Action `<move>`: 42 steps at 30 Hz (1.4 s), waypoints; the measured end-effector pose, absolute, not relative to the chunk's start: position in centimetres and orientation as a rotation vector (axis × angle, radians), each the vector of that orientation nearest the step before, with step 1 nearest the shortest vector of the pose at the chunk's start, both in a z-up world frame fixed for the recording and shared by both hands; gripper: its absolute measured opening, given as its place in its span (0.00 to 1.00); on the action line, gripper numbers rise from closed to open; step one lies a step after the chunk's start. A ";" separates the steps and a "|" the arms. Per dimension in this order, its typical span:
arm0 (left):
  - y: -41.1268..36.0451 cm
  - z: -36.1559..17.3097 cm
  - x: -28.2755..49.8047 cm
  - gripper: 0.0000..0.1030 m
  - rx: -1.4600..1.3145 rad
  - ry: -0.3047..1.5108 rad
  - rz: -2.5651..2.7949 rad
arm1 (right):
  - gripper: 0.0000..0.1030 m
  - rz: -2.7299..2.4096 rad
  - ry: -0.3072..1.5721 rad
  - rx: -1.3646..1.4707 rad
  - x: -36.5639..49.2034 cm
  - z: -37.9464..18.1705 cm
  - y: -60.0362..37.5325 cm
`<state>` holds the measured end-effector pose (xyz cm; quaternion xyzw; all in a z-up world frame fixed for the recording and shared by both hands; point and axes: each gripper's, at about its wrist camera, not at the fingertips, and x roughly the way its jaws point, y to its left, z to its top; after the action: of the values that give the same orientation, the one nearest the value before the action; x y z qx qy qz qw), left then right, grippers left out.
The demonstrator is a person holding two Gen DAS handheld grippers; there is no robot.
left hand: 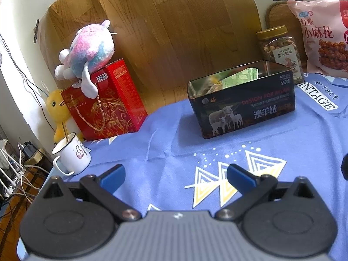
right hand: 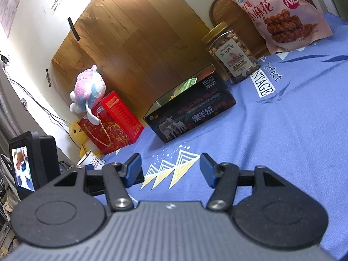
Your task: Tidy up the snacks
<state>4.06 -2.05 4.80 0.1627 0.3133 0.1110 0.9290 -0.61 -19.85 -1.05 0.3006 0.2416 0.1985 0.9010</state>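
Note:
A black open tin box (left hand: 243,106) with sheep printed on its side stands on the blue cloth; green snack packets (left hand: 241,77) lie inside it. It also shows in the right wrist view (right hand: 191,113). Behind it stand a clear jar of nuts with a gold lid (left hand: 280,52) (right hand: 232,52) and a pink snack bag (left hand: 324,34) (right hand: 280,15). My left gripper (left hand: 175,178) is open and empty, low over the cloth in front of the box. My right gripper (right hand: 170,169) is open and empty, also in front of the box.
A red gift box (left hand: 106,100) with a plush toy (left hand: 87,50) on top stands at the left, beside a yellow duck toy (left hand: 57,108) and a white mug (left hand: 71,154) at the table's left edge. A wood-pattern board (left hand: 174,32) backs the table. Cables lie beyond the left edge.

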 end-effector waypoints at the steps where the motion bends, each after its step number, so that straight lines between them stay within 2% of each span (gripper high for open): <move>1: -2.1 4.8 4.1 1.00 0.334 0.641 0.228 | 0.60 0.410 0.498 0.621 -0.6 -1.0 -19.8; 42: -2.1 5.3 3.5 1.00 0.315 0.640 0.198 | 0.60 0.408 0.490 0.616 -0.8 -0.8 -19.9</move>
<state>3.50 -2.09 5.30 0.1541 0.3127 0.0965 0.9323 -0.82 -19.86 -0.81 0.2978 0.2368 0.1974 0.9035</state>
